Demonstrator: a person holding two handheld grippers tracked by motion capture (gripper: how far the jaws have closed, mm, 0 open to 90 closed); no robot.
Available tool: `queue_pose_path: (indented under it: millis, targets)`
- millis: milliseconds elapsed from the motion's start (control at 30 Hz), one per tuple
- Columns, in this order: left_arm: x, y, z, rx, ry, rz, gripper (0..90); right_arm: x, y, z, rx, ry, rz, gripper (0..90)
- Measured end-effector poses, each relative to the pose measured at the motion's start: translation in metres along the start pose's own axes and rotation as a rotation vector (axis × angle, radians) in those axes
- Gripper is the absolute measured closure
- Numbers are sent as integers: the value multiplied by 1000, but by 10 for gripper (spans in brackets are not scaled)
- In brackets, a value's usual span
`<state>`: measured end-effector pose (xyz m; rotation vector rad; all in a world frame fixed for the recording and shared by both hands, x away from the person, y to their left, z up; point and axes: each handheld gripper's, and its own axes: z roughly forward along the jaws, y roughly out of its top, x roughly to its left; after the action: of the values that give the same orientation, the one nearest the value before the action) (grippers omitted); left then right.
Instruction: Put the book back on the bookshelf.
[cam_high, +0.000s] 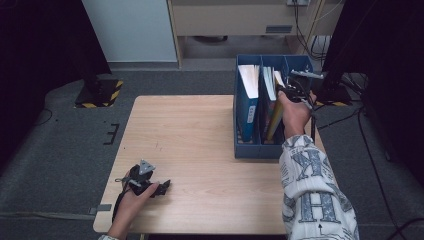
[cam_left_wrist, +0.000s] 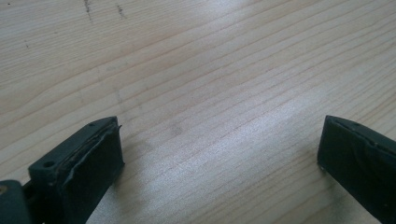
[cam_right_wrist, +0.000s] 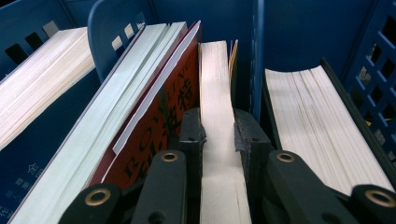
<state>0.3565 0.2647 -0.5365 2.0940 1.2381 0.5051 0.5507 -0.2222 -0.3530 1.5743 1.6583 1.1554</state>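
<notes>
A blue three-slot file holder (cam_high: 247, 150) stands on the right side of the wooden table (cam_high: 200, 135). My right gripper (cam_high: 286, 92) reaches down into its middle slot. In the right gripper view the right gripper (cam_right_wrist: 218, 121) is shut on a thin book with cream page edges (cam_right_wrist: 215, 74), which stands upright beside a red-covered book (cam_right_wrist: 159, 116). Another book (cam_right_wrist: 317, 121) fills the slot to its right, and one more (cam_right_wrist: 42, 79) the slot to its left. My left gripper (cam_high: 162, 187) rests near the table's front left corner, and the left gripper (cam_left_wrist: 219, 140) is open over bare wood.
A stand base with yellow-black stripes (cam_high: 100, 92) sits on the grey floor beyond the table's back left corner. Cables (cam_high: 345, 117) trail on the floor to the right of the file holder. A pale cabinet (cam_high: 130, 30) stands behind.
</notes>
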Motion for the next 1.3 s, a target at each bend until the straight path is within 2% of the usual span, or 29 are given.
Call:
queue_pose_path:
  millis: [267,833,1033,1133,1300]
  targets:
    - [0,0,0,-2,-1,-2,0,4,5,3,-3,-5,-13,755]
    - [0,0,1,-2,-2,0,0,3,-3,12,-2,-15,-16,754]
    - [0,0,1,-2,-2,0,0,4,-4,11,2,-5,-17,748]
    - [0,0,1,-2,-2,0,0,5,-4,10,13,25,-5,728]
    - [-1,0,1,-3,-1,-1,0,5,-2,5,2,31,-4,717]
